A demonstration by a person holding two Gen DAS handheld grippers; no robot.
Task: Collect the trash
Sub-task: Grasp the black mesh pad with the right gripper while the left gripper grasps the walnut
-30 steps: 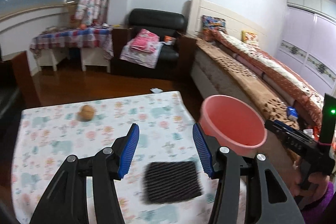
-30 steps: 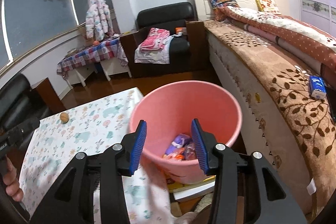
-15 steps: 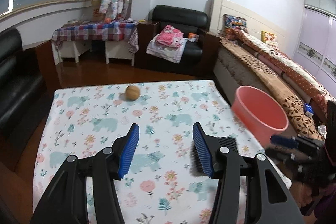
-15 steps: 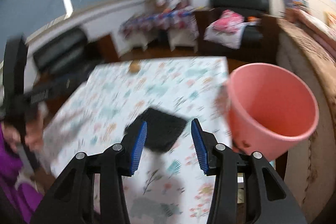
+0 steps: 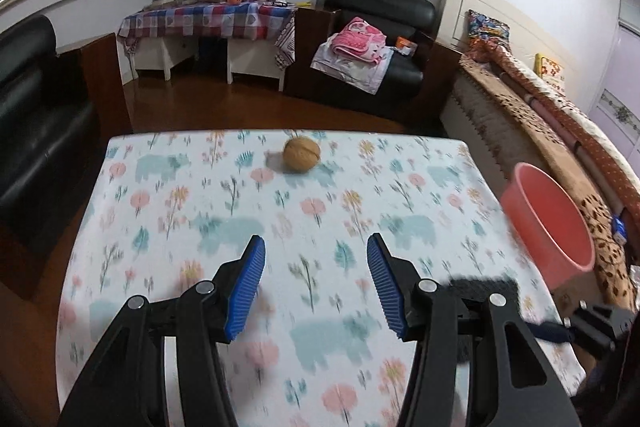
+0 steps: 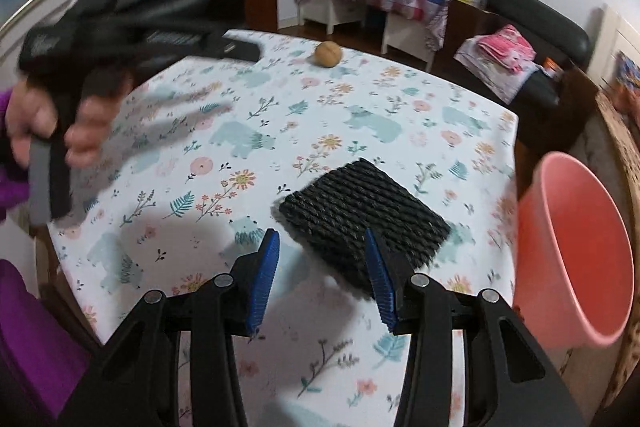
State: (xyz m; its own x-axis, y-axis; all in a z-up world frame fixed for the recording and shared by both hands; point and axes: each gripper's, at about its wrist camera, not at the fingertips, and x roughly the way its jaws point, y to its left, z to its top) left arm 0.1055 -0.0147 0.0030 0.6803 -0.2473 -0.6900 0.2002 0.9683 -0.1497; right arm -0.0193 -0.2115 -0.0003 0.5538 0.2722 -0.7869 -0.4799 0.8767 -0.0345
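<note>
Both claws, left [image 5: 316,287] and right [image 6: 322,281], hang spread apart and empty over the table [image 6: 360,115], so I judge a pickup is starting: the right one must drop onto the black mat [image 6: 362,217] just ahead, the ball [image 5: 302,155] lying farther off, the pink bin [image 6: 576,259] beside the table's edge.

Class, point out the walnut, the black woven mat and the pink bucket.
walnut [image 5: 302,155]: left wrist view, middle of its shell.
black woven mat [image 6: 360,215]: right wrist view, centre of its top face.
pink bucket [image 6: 576,247]: right wrist view, inner wall.
</note>
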